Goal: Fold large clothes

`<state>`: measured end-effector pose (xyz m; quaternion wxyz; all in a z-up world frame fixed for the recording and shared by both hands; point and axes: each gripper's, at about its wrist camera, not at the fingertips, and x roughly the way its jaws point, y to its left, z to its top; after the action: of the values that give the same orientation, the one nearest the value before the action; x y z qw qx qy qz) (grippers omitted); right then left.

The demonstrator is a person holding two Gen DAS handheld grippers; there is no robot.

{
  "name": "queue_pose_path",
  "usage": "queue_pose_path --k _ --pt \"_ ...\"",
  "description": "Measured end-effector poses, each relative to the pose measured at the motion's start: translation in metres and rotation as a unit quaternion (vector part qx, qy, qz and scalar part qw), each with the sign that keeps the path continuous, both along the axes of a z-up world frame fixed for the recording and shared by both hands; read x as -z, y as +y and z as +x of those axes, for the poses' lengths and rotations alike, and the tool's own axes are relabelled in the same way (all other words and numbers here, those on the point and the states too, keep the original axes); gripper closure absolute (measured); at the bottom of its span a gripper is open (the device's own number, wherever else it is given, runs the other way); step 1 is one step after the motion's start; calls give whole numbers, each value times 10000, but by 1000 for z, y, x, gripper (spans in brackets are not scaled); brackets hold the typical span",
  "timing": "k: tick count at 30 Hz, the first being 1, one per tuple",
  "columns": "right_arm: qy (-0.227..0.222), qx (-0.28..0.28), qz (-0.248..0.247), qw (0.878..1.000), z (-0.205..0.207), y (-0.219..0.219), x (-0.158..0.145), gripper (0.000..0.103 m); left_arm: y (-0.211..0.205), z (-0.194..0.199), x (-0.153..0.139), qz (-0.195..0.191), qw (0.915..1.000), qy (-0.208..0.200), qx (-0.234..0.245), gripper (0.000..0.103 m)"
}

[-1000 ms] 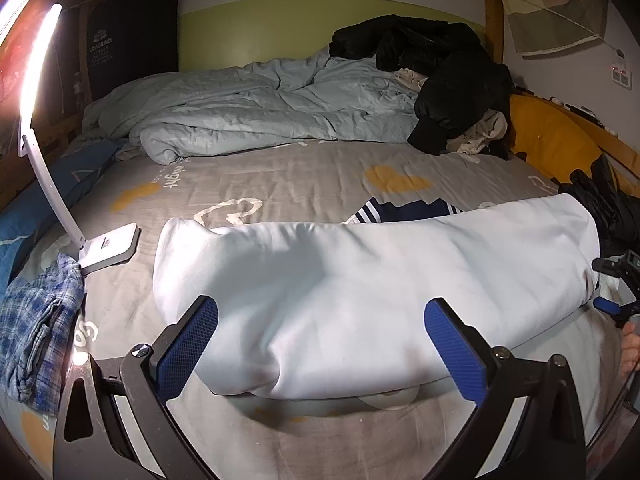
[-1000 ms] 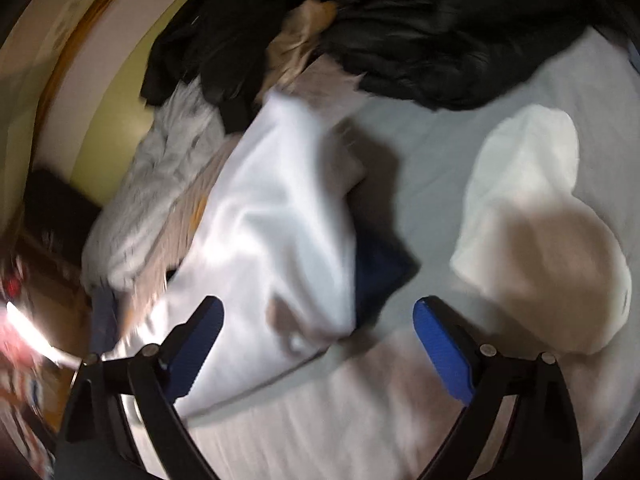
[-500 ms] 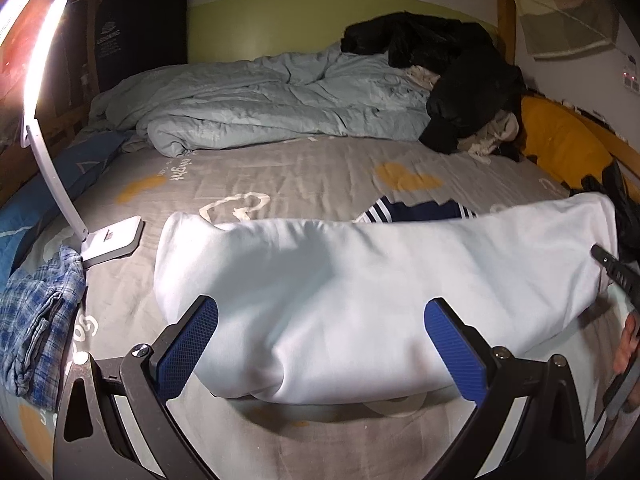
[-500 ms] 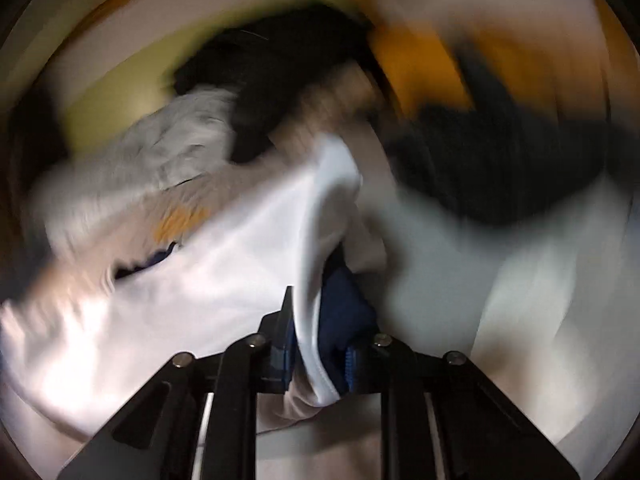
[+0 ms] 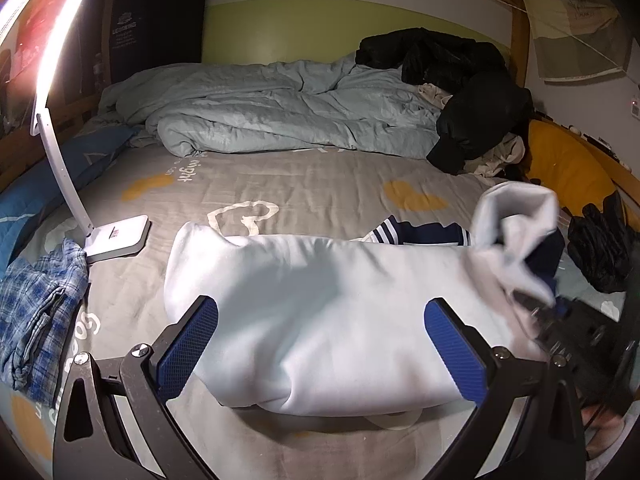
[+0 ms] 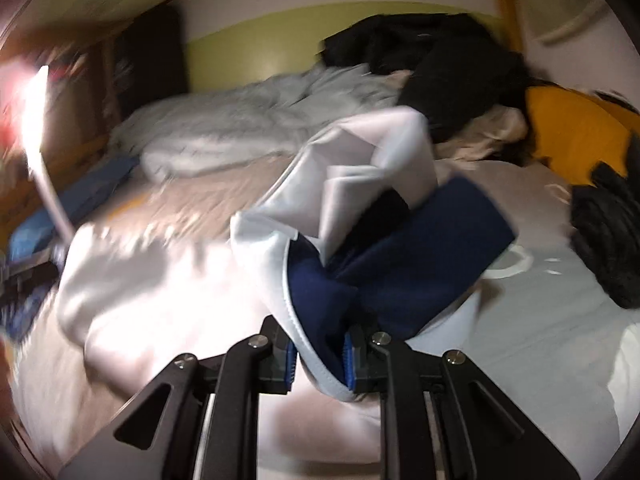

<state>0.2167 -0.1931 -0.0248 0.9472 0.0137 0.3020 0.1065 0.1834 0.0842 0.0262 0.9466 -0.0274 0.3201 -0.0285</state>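
Note:
A large white garment (image 5: 320, 312) with navy trim lies folded lengthwise across the grey bed sheet (image 5: 304, 188). My left gripper (image 5: 320, 344) is open and empty, its blue pads either side of the garment's near edge. My right gripper (image 6: 319, 354) is shut on the garment's white and navy end (image 6: 344, 240) and holds it lifted off the bed. In the left wrist view that raised end (image 5: 516, 232) stands up at the right, with the right gripper (image 5: 540, 308) below it.
A lit white desk lamp (image 5: 116, 236) stands on the bed at the left, beside a blue plaid garment (image 5: 36, 312). A rumpled pale duvet (image 5: 280, 116) and black jackets (image 5: 460, 80) lie at the back. An orange cushion (image 5: 568, 176) and a black item (image 5: 600, 244) are at the right.
My right gripper closed on the garment's right end and lifted it up and toward the left. The left gripper stayed open in place.

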Motion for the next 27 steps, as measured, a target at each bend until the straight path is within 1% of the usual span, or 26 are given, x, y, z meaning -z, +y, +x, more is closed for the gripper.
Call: queue_pose_path --k 2,4,5,6,7,8,10,11,12,14,15,16,17,18,19,20,21,22,23,25,27 --pt "101 -250 -232 9994 -4 14 7 85 -2 1 0 6 10000 -9 16 0" --pt "178 -520 -407 9977 -6 20 16 82 -4 3 1 14 10000 7 20 0" --pt "163 -611 -414 9971 -12 17 17 81 -5 5 2 11 10000 30 34 0" --pt "162 -714 -352 9967 -14 15 16 76 -7 5 3 13 10000 50 48 0" --pt "190 -814 -287 9961 -16 16 15 67 -8 6 4 26 9999 66 73 0" --pt "260 -1037 -73 9942 -17 11 10 65 -10 6 5 55 9999 71 103 0" --pt "315 -1236 186 9917 -19 7 4 62 -14 5 7 156 9998 73 135 0" --pt "379 -1437 333 9883 -20 3 -1 60 -15 5 7 198 9997 78 153 0" --pt "382 -1520 389 9869 -21 4 -4 57 -17 4 7 223 9995 72 187 0" --pt "319 -1609 479 9853 -28 2 -9 56 -18 0 5 241 9995 12 203 0" --pt "183 -1547 485 9866 -32 -2 -16 55 -17 -1 5 250 9995 -20 202 0" --pt "56 -1436 467 9885 -34 -2 -20 49 -17 -3 4 258 9994 -34 208 0" --pt "-181 -1173 445 9919 -40 -9 -26 44 -17 -3 4 260 9994 -32 219 0" --pt "-408 -852 471 9944 -42 -17 -31 30 -17 -4 4 253 9994 -26 225 0" --pt "-581 -518 549 9955 -41 -26 -36 23 -17 -4 5 252 9994 -20 224 0" --pt "-650 -339 600 9955 -44 -33 -37 23 -17 -4 5 259 9994 -9 217 0" --pt "-669 -17 705 9953 -41 -45 -37 22 -16 -3 6 262 9994 2 213 0" --pt "-619 136 763 9951 -36 -52 -37 21 -16 -3 6 256 9995 12 210 0" --pt "-432 340 934 9941 -27 -65 -32 20 -16 -3 6 248 9995 20 209 0" --pt "-94 485 1327 9899 -14 -85 -22 20 -16 -2 5 236 9995 25 202 0" --pt "103 553 1559 9862 -3 -96 -12 20 -15 -2 5 213 9996 19 196 0"
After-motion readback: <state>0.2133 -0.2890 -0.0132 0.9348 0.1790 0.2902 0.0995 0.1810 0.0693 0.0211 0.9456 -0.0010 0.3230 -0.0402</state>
